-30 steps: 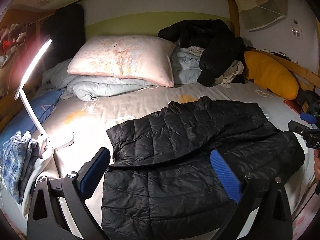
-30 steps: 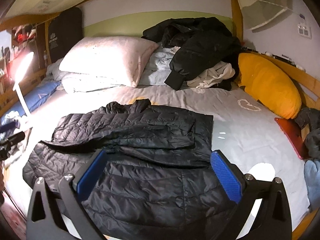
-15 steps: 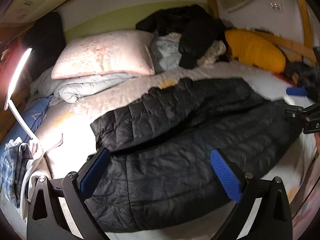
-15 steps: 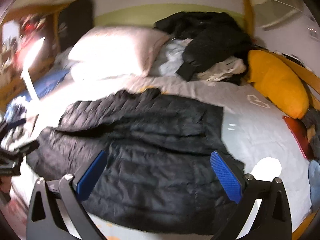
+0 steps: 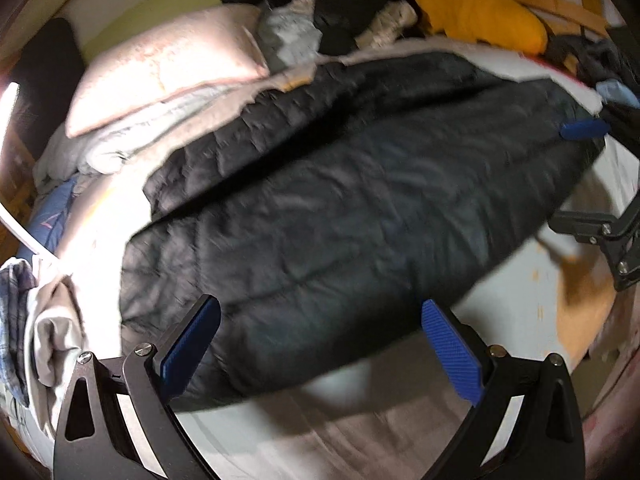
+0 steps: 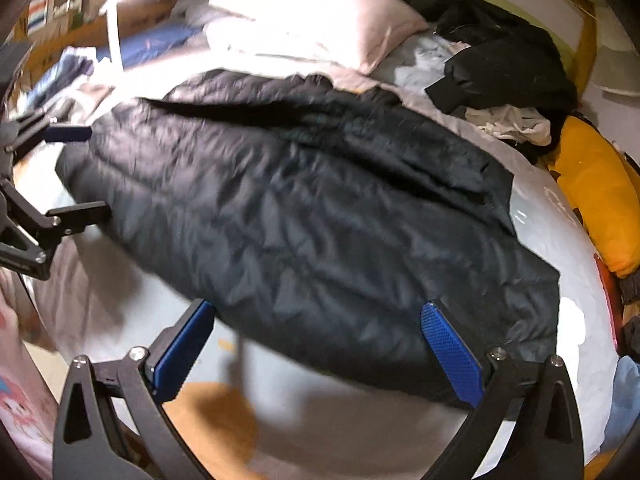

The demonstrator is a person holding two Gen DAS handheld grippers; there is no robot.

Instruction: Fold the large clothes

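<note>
Black jacket spread across the bed, both tools wide apart over its near edge.

We see the jacket lying flat with its long axis running side to side across the bed, a folded part along its far edge towards the pillow. Our left tool and right tool each hold nothing, blue fingers well apart, near the hem. The left wrist view shows bare sheet between the hem and the bed's front edge. Beyond the jacket, the pillow, a dark clothes pile and a yellow cushion crowd the head and right side. Both views are motion-blurred.
</note>
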